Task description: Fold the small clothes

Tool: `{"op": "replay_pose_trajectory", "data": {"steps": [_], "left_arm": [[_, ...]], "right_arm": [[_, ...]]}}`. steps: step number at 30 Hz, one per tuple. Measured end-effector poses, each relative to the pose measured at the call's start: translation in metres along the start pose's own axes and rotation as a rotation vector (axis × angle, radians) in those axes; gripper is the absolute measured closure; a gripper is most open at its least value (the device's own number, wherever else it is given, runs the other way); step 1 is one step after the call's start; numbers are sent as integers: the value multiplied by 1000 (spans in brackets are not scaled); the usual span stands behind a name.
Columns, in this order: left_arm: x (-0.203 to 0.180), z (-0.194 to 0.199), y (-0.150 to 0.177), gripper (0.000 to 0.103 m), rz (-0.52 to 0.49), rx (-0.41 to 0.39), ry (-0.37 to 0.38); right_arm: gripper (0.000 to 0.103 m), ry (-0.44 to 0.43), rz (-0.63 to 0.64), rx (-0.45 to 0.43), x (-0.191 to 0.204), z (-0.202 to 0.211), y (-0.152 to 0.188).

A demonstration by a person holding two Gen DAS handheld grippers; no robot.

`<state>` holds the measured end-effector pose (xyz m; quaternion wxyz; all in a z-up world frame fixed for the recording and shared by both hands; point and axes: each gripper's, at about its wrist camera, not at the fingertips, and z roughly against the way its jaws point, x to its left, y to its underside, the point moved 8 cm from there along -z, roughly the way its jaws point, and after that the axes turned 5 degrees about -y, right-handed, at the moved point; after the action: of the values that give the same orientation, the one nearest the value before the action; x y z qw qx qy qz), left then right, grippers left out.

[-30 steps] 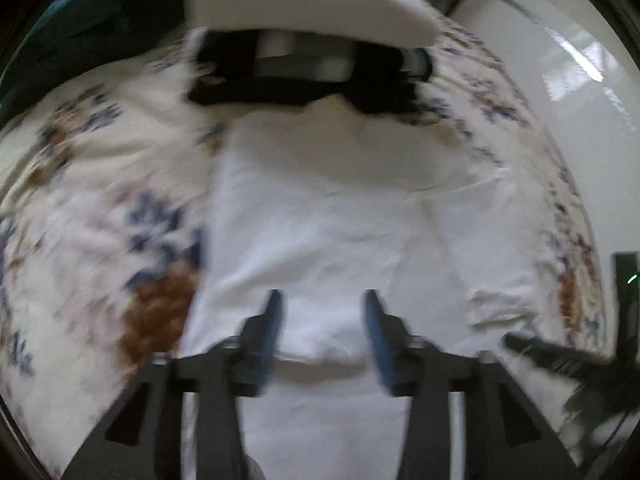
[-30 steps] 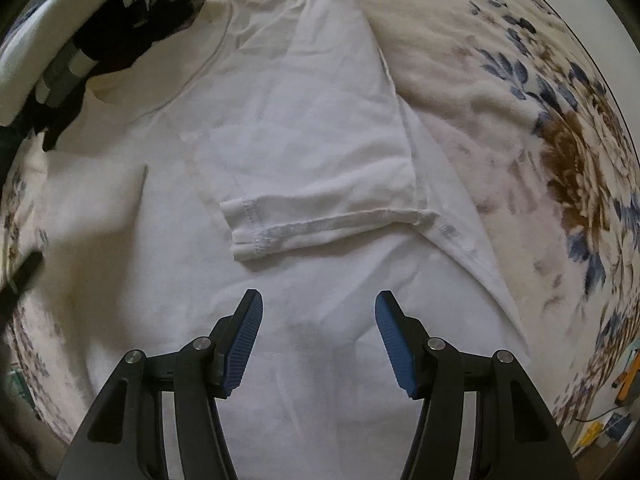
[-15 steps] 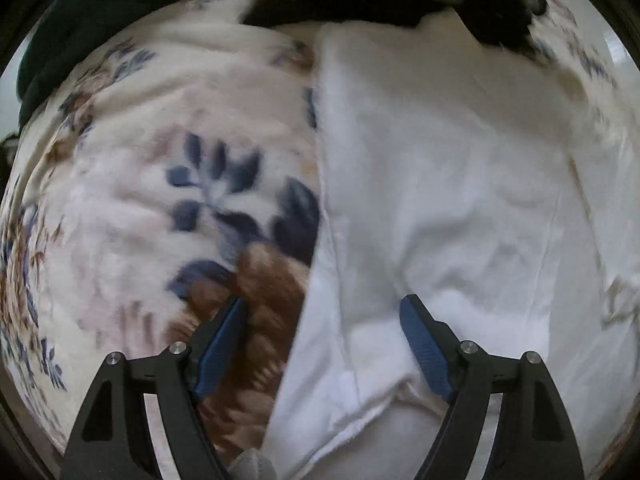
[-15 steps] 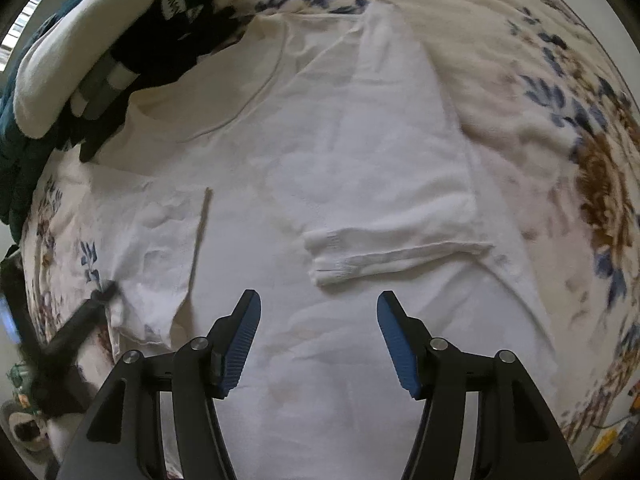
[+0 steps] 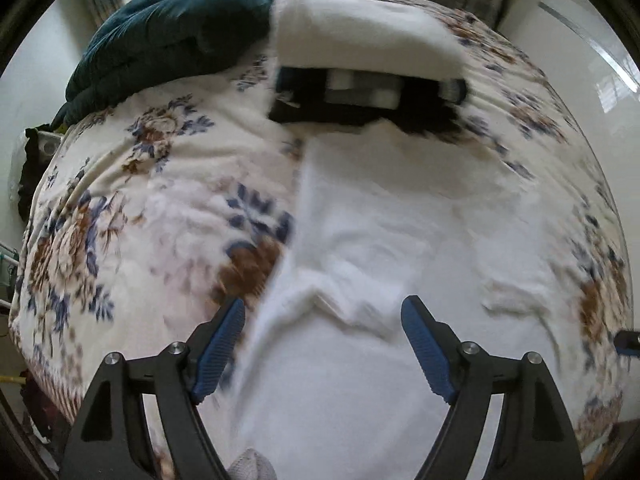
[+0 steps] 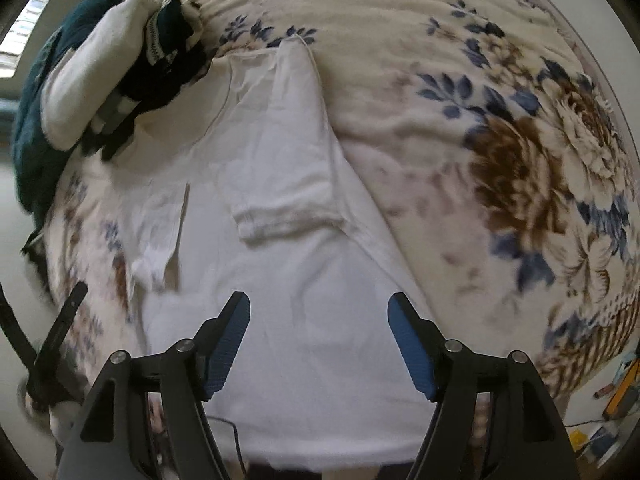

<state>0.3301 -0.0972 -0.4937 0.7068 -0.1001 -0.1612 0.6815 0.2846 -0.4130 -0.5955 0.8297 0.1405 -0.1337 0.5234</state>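
A small white T-shirt [image 6: 280, 184] lies flat on a floral bedspread [image 6: 500, 128], both sleeves folded inward over the body. It also shows in the left wrist view [image 5: 380, 240], blurred. My right gripper [image 6: 319, 320] is open and empty, hovering over the shirt's lower body near the hem. My left gripper [image 5: 323, 324] is open and empty above the shirt's left side, near the folded left sleeve. The left gripper's arm shows at the left edge of the right wrist view [image 6: 56, 336].
A pile of folded clothes, white [image 5: 360, 28] over black [image 5: 360, 104], lies just past the shirt's collar. A dark teal blanket [image 5: 172, 28] is bunched at the head of the bed. The bed edge and floor clutter [image 6: 616, 400] are at the right.
My left gripper opened wide, swung out over the shirt's left edge, then came back over the shirt. My right gripper drew back toward the hem, staying open. The left sleeve now lies folded in.
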Motion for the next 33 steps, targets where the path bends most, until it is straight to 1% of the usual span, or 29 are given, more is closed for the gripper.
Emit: {"op": "replay_pose_trajectory", "data": {"steps": [2,3,5,6,8,9,10,11,12,13,14,15,16,17,18,19,20,21,22,23,26,30,33], "left_arm": [[-24,15,22,24,-19,32,3],[-44,24,41,24,-30,62,8],[-86,32,76,24,-54,126,37],[-118,34,104,24,-66,172,67],[-161,32,141,24,-73,243,116],[-196,27,172,24,-71,310,164],[-217,27,187,24,-61,343,212],[-241,23,208,24,-43,386,271],[-264,16,231,24,-27,436,313],[-282,11,250,24,-22,469,336],[-301,0,275,25,-38,508,327],[-311,-7,288,26,-49,534,320],[-320,-16,301,33,-58,553,318],[-326,-24,312,52,-64,560,309],[-331,-32,321,63,-82,562,288],[-332,-38,326,81,-106,547,257],[-330,-39,326,97,-118,514,231],[-325,-38,323,101,-99,493,236],[-322,-35,320,101,-76,485,249],[-315,-30,313,102,-49,460,259],[-294,-11,295,102,-21,391,241],[-267,11,280,102,34,340,221],[-248,24,270,102,83,327,212]], "right_arm": [[30,-27,38,46,-22,20,10],[30,-24,62,69,-36,31,14],[30,-10,103,85,-61,53,16],[30,5,121,88,-78,65,16],[30,31,135,89,-109,80,14],[30,43,137,87,-121,85,11],[30,58,134,89,-140,89,8],[30,75,126,92,-156,91,4],[30,93,110,91,-176,91,-2],[30,98,100,88,-186,91,-5],[30,101,89,89,-196,89,-9],[30,95,75,94,-206,86,-17],[30,86,71,96,-210,83,-21],[30,78,68,101,-213,79,-27],[30,72,66,103,-212,76,-31],[30,54,72,104,-209,70,-39],[30,44,80,106,-205,65,-46],[30,35,92,110,-199,57,-56],[30,21,103,110,-190,51,-62],[30,0,120,113,-180,43,-72],[30,-65,155,113,-148,18,-107],[30,-186,160,139,-97,-21,-162],[32,-262,134,164,-72,-46,-190]]}}
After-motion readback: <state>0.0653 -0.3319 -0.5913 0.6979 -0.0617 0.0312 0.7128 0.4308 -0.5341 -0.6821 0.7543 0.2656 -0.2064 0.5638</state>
